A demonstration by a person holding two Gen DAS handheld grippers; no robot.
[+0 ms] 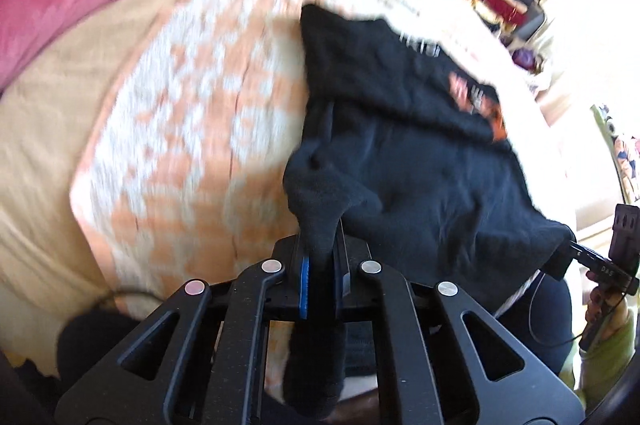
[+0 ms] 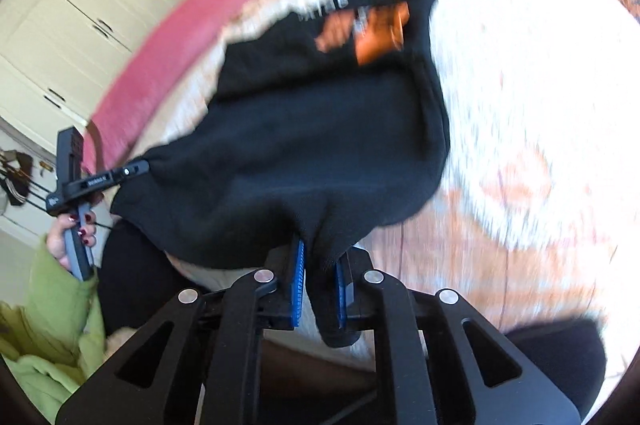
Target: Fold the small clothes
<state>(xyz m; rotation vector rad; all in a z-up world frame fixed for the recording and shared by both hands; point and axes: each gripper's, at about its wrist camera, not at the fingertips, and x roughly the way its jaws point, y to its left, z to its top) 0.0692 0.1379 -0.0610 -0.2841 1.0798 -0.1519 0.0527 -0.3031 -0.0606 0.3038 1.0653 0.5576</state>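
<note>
A black garment [image 1: 420, 161] with an orange print [image 2: 372, 33] stretches away from both grippers across a peach-and-white bedspread [image 1: 180, 129], its printed end farthest off. The left gripper [image 1: 320, 249] is clamped on one near corner and the right gripper [image 2: 320, 265] on the other, so the near edge hangs lifted between them.
</note>
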